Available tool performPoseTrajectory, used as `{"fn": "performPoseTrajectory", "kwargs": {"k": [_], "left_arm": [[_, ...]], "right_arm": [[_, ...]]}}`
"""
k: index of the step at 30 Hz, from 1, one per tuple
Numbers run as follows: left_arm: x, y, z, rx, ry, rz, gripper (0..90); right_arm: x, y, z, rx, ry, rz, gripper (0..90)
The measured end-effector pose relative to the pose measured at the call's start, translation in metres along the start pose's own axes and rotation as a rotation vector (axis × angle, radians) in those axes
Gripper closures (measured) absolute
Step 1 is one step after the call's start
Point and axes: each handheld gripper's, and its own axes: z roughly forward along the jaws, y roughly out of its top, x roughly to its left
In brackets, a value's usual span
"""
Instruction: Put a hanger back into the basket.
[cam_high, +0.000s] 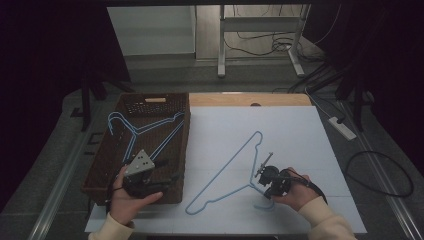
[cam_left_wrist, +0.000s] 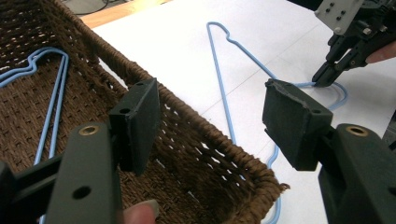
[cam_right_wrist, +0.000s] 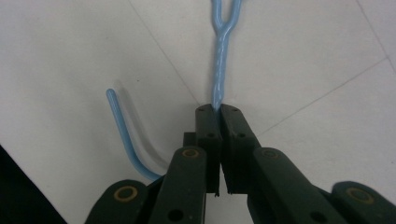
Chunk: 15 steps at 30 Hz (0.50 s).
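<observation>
A blue wire hanger lies flat on the white table sheet. My right gripper is shut on its twisted neck just below the hook; in the right gripper view the jaws pinch the neck of the hanger, and the hook curls off to the left. A brown wicker basket at the left holds more blue hangers. My left gripper hovers open over the basket's near right corner with nothing between its jaws. That view also shows the basket rim and the right gripper.
A wooden board edges the far side of the table. A power strip and cables lie on the floor to the right. A metal stand rises beyond the table.
</observation>
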Motion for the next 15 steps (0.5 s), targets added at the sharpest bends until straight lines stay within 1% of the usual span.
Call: {"fn": "performPoseTrajectory", "kwargs": {"k": [3,5,6,8,13,15], "left_arm": [[-0.004,0.002,0.000,-0.001,-0.007,0.010,36.5],[-0.007,0.004,0.001,0.000,-0.012,0.018,36.6],[-0.009,0.004,0.002,0.000,-0.017,0.022,36.6],[-0.012,0.005,0.004,0.004,-0.025,0.029,36.6],[-0.023,0.006,0.013,0.027,-0.051,0.049,36.6],[-0.026,0.006,0.016,0.029,-0.057,0.052,36.6]], "right_arm": [[-0.001,-0.001,-0.006,-0.019,0.028,0.013,87.1],[-0.002,-0.002,-0.011,-0.032,0.053,0.038,87.1],[-0.003,-0.002,-0.013,-0.037,0.058,0.040,87.1],[-0.003,-0.002,-0.018,-0.045,0.060,0.047,87.2],[-0.003,0.000,-0.023,-0.047,0.057,0.042,87.2],[-0.003,0.001,-0.024,-0.049,0.058,0.044,87.3]]}}
